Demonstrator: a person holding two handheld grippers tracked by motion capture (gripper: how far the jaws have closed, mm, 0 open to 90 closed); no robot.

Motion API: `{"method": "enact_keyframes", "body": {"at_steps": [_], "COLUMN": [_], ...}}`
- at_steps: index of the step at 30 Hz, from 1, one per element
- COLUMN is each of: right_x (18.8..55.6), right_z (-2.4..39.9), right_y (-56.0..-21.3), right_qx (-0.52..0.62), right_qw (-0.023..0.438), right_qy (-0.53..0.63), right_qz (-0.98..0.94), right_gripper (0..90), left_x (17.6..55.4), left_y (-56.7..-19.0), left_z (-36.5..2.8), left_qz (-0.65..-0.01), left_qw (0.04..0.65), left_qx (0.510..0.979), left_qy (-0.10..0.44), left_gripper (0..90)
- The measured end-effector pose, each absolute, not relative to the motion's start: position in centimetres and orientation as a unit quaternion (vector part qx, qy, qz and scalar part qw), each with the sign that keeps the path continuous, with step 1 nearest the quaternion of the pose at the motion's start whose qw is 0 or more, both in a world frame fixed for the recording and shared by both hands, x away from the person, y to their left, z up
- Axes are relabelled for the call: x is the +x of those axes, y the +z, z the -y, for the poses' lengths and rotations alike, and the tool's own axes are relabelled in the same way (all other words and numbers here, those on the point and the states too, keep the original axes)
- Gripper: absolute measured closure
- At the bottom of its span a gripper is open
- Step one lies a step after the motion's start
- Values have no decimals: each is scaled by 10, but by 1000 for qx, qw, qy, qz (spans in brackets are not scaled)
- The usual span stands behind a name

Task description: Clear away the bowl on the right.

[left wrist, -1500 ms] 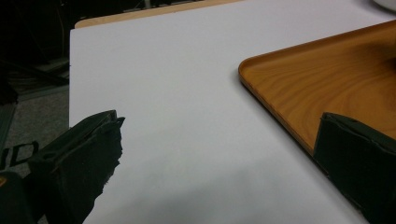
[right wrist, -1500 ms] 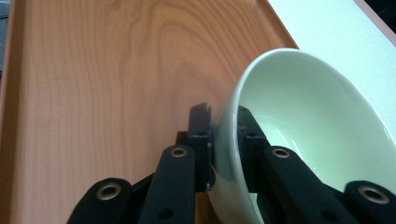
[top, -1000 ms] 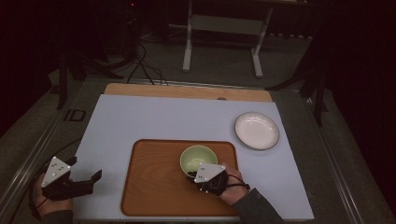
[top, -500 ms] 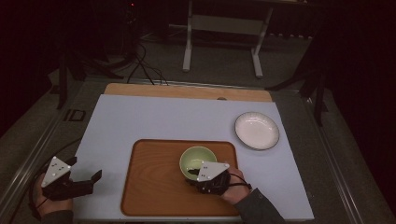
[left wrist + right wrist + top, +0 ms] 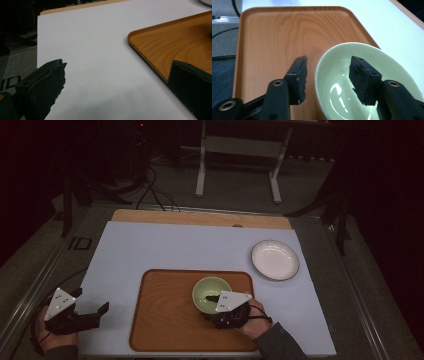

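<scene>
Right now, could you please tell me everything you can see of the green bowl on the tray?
The green bowl is pale, glossy and round, ceramic by its look, upright and empty. It sits on the wooden tray, toward the far right part. The right tool straddles its near rim, one jaw inside, one outside; its jaws have just been opening and the pads stand off the rim.

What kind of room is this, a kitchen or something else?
Probably a lab or recording studio, not a kitchen: a dark room, cables on the floor, an equipment stand, and a lit table with a tray.
</scene>
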State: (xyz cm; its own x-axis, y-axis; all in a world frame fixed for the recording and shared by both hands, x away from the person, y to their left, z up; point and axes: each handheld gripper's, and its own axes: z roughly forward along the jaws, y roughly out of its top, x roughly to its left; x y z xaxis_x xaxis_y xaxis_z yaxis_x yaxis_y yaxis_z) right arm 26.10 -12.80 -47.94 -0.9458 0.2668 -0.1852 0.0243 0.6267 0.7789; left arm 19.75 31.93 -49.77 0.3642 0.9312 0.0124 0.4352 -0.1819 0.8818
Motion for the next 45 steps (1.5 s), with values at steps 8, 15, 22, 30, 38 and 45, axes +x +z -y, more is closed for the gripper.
{"method": "enact_keyframes", "body": {"at_steps": [8, 15, 22, 30, 38, 45], "right_x": [266, 272, 279, 285, 293, 297], "right_z": [138, 150, 164, 180, 202, 220], "right_y": [-476, -475, -475, -476, -476, -475], "right_qx": [103, 124, 149, 175, 208, 233], "right_qw": [157, 180, 191, 204, 216, 228], "right_qy": [423, 418, 413, 403, 403, 407], "right_qz": [-886, -882, -878, -875, -865, -854], "right_gripper": [479, 396, 304, 232, 199, 197], "left_x": [198, 198, 198, 198, 198, 197], "left_y": [-498, -498, -498, -498, -498, -498], "left_z": [-319, -319, -319, -319, -319, -319], "left_qz": [-481, -481, -481, -481, -482, -482], "left_qw": [422, 421, 421, 421, 420, 421], "left_qx": [710, 711, 710, 711, 710, 710], "left_qy": [294, 294, 294, 294, 296, 296], "left_gripper": [11, 11, 11, 11, 11, 11]}}
